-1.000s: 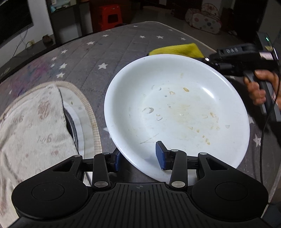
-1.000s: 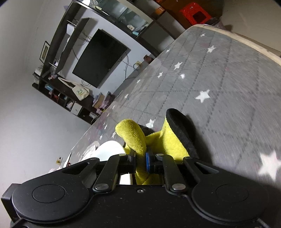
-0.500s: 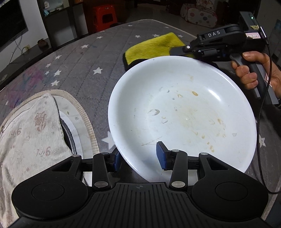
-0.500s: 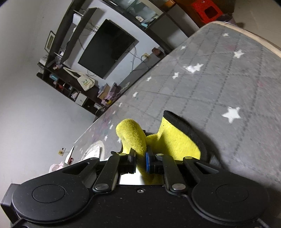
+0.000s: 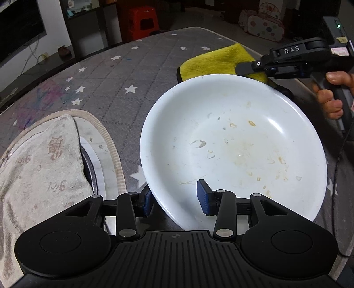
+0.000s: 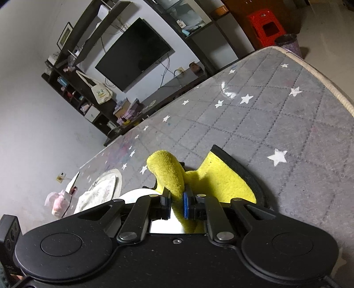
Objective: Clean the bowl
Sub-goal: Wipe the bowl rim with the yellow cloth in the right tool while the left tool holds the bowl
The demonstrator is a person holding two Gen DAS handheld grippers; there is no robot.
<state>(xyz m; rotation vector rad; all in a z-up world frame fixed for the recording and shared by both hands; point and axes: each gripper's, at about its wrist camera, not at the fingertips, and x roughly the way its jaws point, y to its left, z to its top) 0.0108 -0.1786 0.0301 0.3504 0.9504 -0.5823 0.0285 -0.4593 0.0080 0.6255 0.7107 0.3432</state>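
A wide white bowl (image 5: 234,141) with brown food smears is tilted up off the grey star-print mat. My left gripper (image 5: 174,197) is shut on the bowl's near rim, one blue pad inside and one outside. My right gripper (image 6: 176,205) is shut on a yellow cloth (image 6: 174,177) with a dark edge, beyond the bowl's far rim. In the left wrist view the cloth (image 5: 216,62) hangs from the right gripper's black body (image 5: 294,59), held by a hand. A sliver of the bowl (image 6: 135,195) shows in the right wrist view.
A stained beige towel (image 5: 37,168) lies over a round woven mat (image 5: 110,144) at the left. The grey star-print mat (image 5: 115,88) covers the surface, with its edge (image 6: 327,84) near the cloth. A red stool (image 5: 143,20) and shelves stand beyond.
The bowl stays held in my left gripper. The right gripper with the yellow cloth has lifted and shifted right along the bowl's far rim, showing more of the cloth.
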